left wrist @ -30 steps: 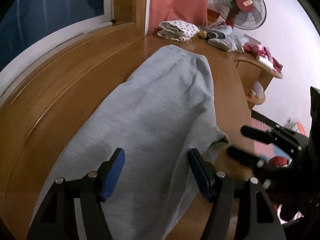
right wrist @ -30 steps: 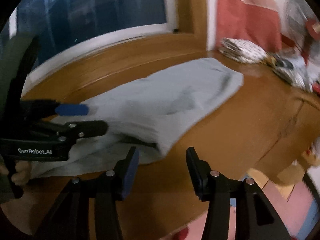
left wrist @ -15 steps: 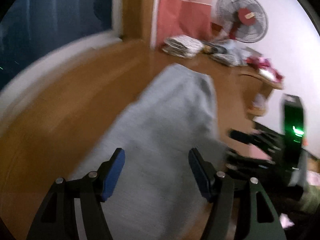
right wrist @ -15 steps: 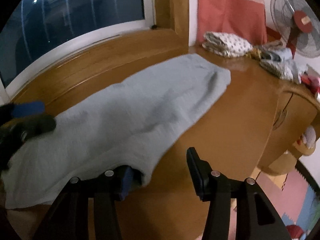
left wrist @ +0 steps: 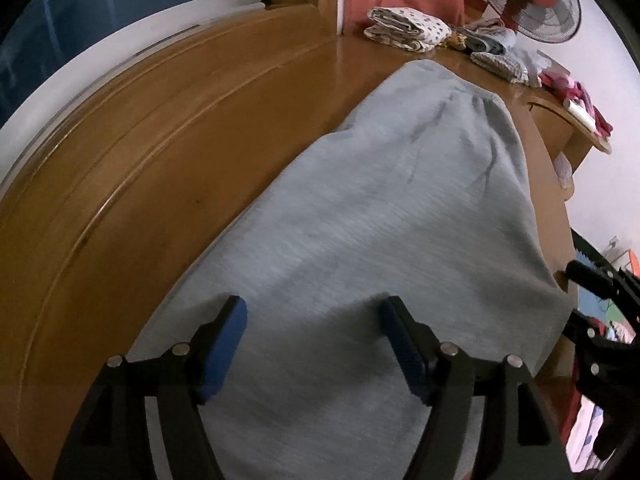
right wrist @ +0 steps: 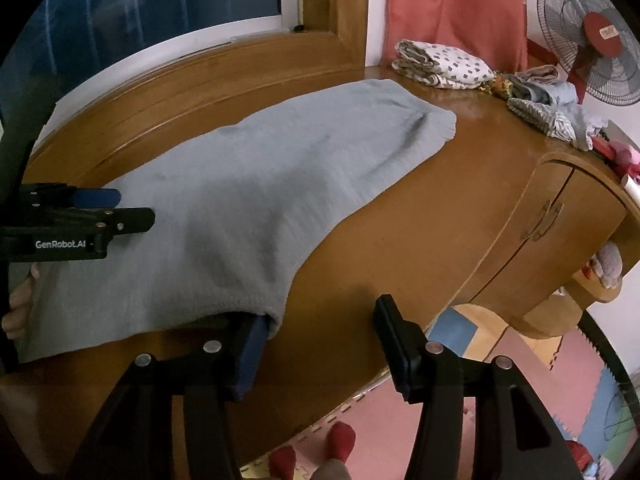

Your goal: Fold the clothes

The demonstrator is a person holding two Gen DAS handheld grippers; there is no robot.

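Nearest the lens, the right gripper (right wrist: 320,332) stands with its jaws wide apart; its left finger (right wrist: 250,344) is tucked beneath the near corner of the grey garment (right wrist: 240,184), while the other finger hangs over bare wood beside the cloth edge. As the fingers stand, nothing is pinched; closing them would probably catch only a thin lip of cloth, which could slip out on lifting, or take one layer and leave the lower one behind, giving a skewed fold.

The left gripper (left wrist: 312,320) is likewise spread, its blue-padded fingers (left wrist: 230,330) straddling the garment with cloth between and beyond them. Whether the pads touch the fabric cannot be told. A pinch here, mid-panel, risks raising a ridge rather than an edge.

Ahead of both pairs of fingers the garment lies flat on the wooden tabletop (right wrist: 400,240), running away from the tips to a gathered, elasticated band at its far end. The cloth is a soft, matte, heathered knit, limp and likely to drag on the table; the table is smooth, glossy and curved at its rim, near which the garment's corner sits and could slide off.

Beyond the far end lie a folded spotted cloth (right wrist: 444,64), a loose clothes heap (right wrist: 552,104) and a standing fan (right wrist: 600,36).
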